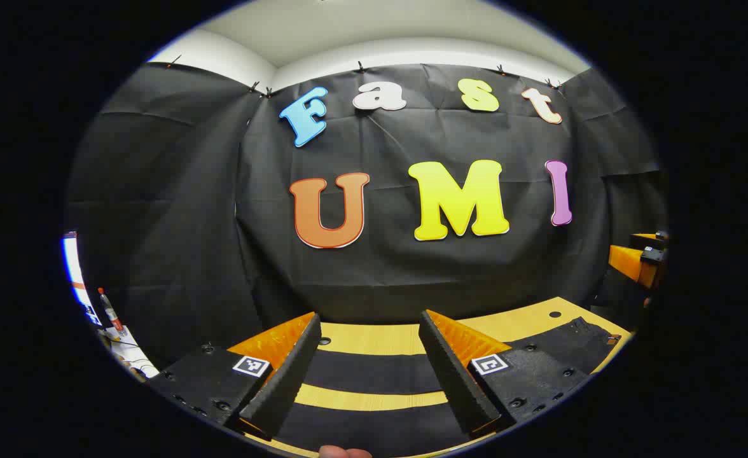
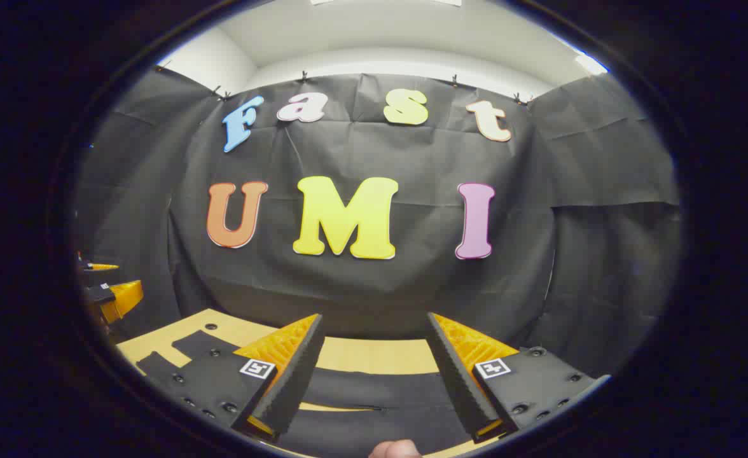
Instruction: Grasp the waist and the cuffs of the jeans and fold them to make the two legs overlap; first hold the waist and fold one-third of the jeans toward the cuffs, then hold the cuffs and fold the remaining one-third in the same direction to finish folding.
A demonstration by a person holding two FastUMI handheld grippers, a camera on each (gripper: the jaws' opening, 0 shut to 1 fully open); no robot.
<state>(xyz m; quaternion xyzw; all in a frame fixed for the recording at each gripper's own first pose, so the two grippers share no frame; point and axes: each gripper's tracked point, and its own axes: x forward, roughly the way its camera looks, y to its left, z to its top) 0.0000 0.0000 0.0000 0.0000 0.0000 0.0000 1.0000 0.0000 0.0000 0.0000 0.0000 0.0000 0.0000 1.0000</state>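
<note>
Both the left gripper (image 1: 367, 375) and the right gripper (image 2: 374, 375) hover wide open and empty above the black jeans (image 1: 374, 372), spread flat on the wooden table (image 1: 374, 339), legs lying crosswise below the jaws.

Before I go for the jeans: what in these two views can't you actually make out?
- Jeans: left gripper view, the near part is cut off by the bottom edge and the fingers; waist and cuffs cannot be told apart.
- Jeans: right gripper view, its own fingers cover both sides.
- Other gripper: right gripper view, cut by the left edge; open or shut unclear there.
- Items at the left gripper view's left edge: too small.
</note>
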